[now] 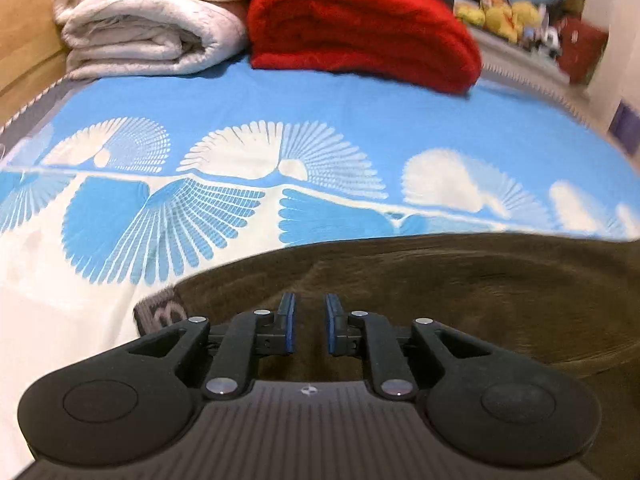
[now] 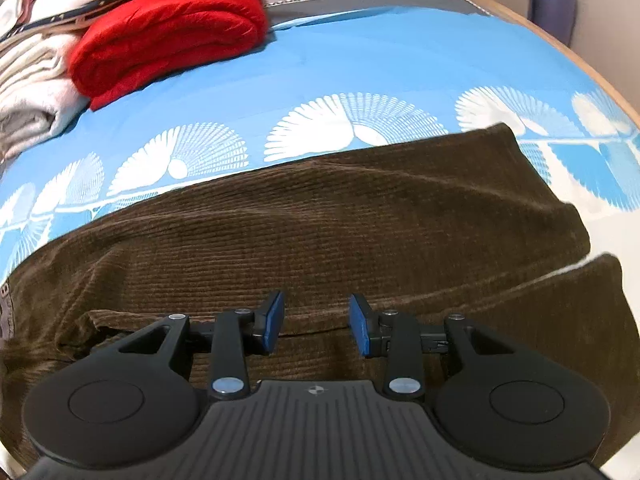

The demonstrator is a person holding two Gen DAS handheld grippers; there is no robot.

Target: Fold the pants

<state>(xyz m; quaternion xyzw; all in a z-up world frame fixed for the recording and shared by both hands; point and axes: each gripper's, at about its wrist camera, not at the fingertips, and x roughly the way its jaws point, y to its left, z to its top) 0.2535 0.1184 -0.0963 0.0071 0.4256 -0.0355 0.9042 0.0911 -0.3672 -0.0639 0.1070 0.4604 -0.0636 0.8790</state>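
Brown corduroy pants [image 2: 320, 232] lie spread on a bed covered by a blue-and-white bedspread [image 2: 400, 64] with fan-shaped motifs. All positions below are given relative to the pants.

Pants: seen from the right wrist view, they run across the bed, with the two leg ends toward the right side of the frame, one leg lying slightly apart from the other near the hems. A waistband [image 1: 160, 314] with grey lettering shows at the left end of the garment in the left wrist view. The fabric is rumpled, with several shallow folds.

Left gripper [image 1: 310, 322]: directly above the waistband end of the pants. Its fingers [image 1: 287, 320] stand a narrow gap apart; nothing is caught between them, and brown cloth is visible through the gap.

Right gripper [image 2: 316, 324]: above the leg section of the pants, over a fold line. Its fingers [image 2: 274, 320] are spread moderately wide, and no cloth is pinched; contact with the fabric cannot be determined.

Beyond the pants, at the far side of the bed: a folded red blanket [image 1: 360, 28] and, just beside it, a stack of folded white blankets [image 1: 148, 16]. Further clutter behind these is blurred.
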